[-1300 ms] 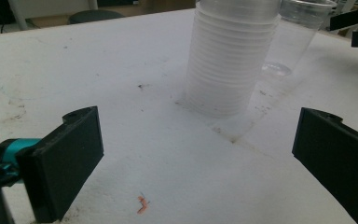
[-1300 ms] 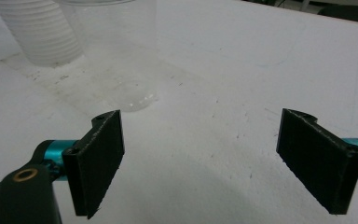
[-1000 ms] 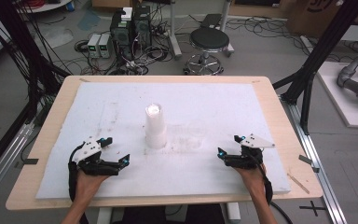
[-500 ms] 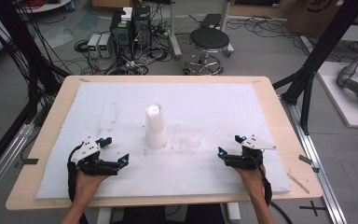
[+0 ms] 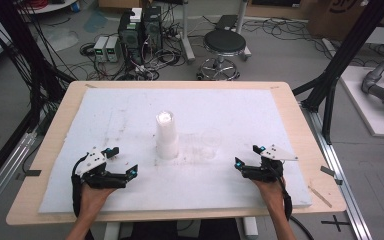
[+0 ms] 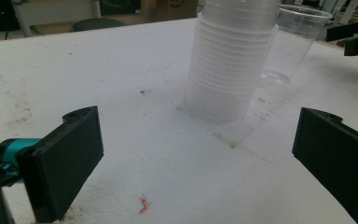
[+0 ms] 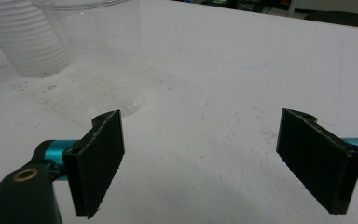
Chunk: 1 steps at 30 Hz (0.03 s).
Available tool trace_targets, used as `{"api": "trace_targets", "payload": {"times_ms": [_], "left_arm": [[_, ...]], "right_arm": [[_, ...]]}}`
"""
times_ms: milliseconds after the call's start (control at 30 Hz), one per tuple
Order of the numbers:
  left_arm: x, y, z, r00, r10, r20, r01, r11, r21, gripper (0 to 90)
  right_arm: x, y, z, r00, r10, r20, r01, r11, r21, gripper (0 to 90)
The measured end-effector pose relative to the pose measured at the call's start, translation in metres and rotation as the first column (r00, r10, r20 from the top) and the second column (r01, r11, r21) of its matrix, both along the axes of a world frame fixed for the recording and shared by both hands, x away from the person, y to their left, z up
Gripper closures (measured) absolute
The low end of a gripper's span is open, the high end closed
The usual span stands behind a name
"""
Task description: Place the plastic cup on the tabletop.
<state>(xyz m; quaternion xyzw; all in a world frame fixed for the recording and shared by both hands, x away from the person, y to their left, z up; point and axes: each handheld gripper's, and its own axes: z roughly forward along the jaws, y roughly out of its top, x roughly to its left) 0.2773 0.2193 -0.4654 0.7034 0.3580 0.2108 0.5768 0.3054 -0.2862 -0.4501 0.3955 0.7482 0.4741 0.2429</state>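
Note:
A tall stack of clear plastic cups [image 5: 166,135] stands upright near the middle of the white mat [image 5: 230,110]; up close the stack [image 6: 230,60] fills the centre of the left gripper view. A single clear cup [image 5: 210,146] stands just to its right, seen as the cup [image 7: 102,51] ahead of the right jaws and the cup [image 6: 292,42] behind the stack. My left gripper [image 5: 121,163] rests at the front left, open and empty. My right gripper [image 5: 247,156] rests at the front right, open and empty, pointing toward the single cup.
The mat covers a wooden table [image 5: 55,120]. Behind the table are a black stool [image 5: 223,42], computer boxes [image 5: 140,27] and cables on the floor. Black frame posts [image 5: 340,60] stand at the right. A small orange scrap [image 6: 143,203] lies on the mat.

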Motion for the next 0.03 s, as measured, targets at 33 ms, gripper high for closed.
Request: {"api": "trace_targets", "payload": {"times_ms": [33], "left_arm": [[-0.0003,0.0000,-0.0001,1.0000,0.003,-0.001,-0.003,1.0000,-0.004,1.7]], "right_arm": [[0.0001,-0.0002,-0.0001,1.0000,0.001,0.002,-0.001,1.000,0.000,15.0]]}}
